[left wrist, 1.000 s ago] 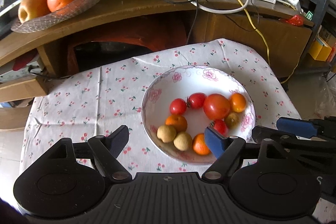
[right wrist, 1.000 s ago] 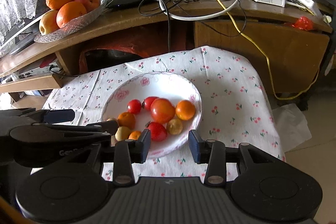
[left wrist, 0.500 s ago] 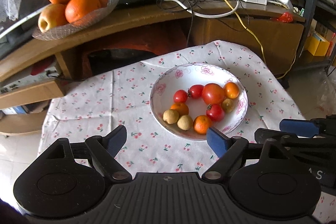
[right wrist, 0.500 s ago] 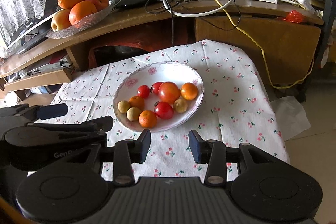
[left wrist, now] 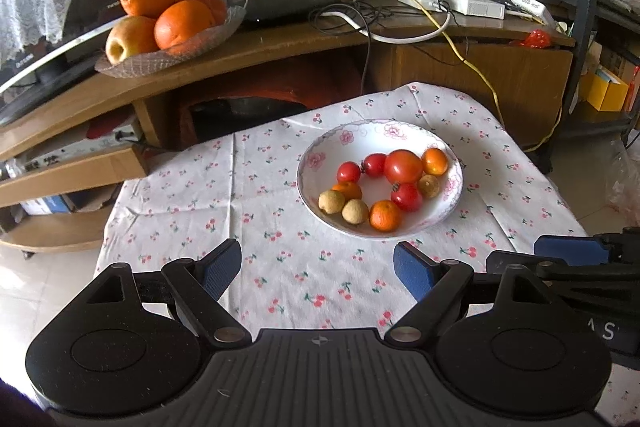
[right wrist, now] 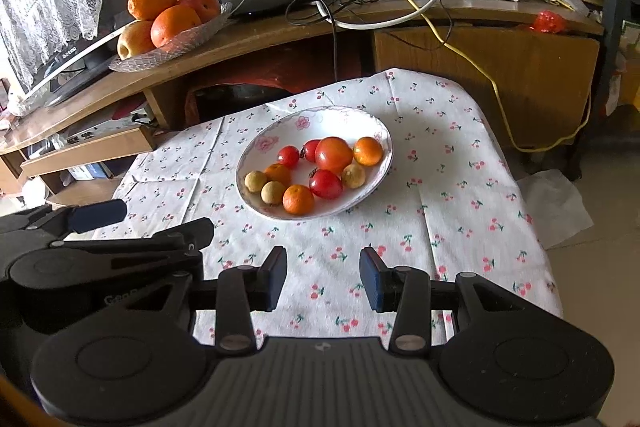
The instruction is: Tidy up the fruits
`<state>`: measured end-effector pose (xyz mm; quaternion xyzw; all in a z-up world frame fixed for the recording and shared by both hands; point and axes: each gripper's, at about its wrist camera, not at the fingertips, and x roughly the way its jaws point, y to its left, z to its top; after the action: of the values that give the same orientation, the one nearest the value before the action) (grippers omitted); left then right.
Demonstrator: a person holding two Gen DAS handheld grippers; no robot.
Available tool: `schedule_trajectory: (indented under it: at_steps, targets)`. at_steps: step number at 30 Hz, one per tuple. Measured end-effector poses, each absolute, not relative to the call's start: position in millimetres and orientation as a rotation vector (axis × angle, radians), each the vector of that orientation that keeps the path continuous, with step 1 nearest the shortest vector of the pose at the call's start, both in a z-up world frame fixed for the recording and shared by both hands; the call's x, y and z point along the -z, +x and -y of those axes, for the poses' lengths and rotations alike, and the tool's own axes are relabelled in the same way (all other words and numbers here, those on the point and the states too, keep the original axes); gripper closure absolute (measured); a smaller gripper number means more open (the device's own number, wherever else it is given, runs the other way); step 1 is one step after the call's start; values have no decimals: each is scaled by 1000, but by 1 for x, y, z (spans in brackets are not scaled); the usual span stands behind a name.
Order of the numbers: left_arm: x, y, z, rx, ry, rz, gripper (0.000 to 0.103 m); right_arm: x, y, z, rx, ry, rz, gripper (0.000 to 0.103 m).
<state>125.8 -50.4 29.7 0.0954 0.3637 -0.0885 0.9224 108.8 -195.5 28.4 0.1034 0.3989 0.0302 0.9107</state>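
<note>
Over the last second both views pull back from the bowl [left wrist: 454, 187]: a moment ago it filled the lower middle of each frame with the blue pads right at its near rim, and now it sits smaller, in the middle of the left wrist view and just above centre in the right wrist view, with a band of bare cherry-print cloth [left wrist: 304, 267] between it and the pads. The left tongs [left wrist: 318, 269] are released, spread wide and empty at the bottom of their frame; the right tongs [right wrist: 323, 277] are also released and empty, spread less wide, hovering over the cloth-covered surface. Nothing has left the bowl, so the retreat reads as either a pause before a fresh approach or the end of a placing step with the fruit already gathered; I cannot tell which. The fruit lies in a loose ring on the bowl's floor: a large tomato [left wrist: 403, 165] toward the far side, three small red tomatoes [left wrist: 349, 171] around it, three small oranges, one at the near rim [left wrist: 385, 215], and three dull yellow-brown round fruits, two of them touching at the lower left of the ring [left wrist: 331, 201]. The bowl is white with pink flowers on its rim and stands upright. At the upper left of both frames a glass dish [right wrist: 188, 37] of larger oranges and an apple rests on the wooden shelf, well apart from the bowl.
</note>
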Motion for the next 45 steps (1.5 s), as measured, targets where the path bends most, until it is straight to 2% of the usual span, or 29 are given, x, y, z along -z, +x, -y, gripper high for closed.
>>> schedule_trajectory:
  at_steps: [18, 43, 45]
  targets:
    - [-16, 84, 36, 210, 123, -801, 15, -22, 62, 190, -68, 213, -843, 63]
    - [-3, 68, 22, 194, 76, -920, 15, -10, 41, 182, -101, 230, -870, 63]
    - [0, 69, 23, 183, 65, -945, 19, -8, 42, 180, -99, 220, -877, 63]
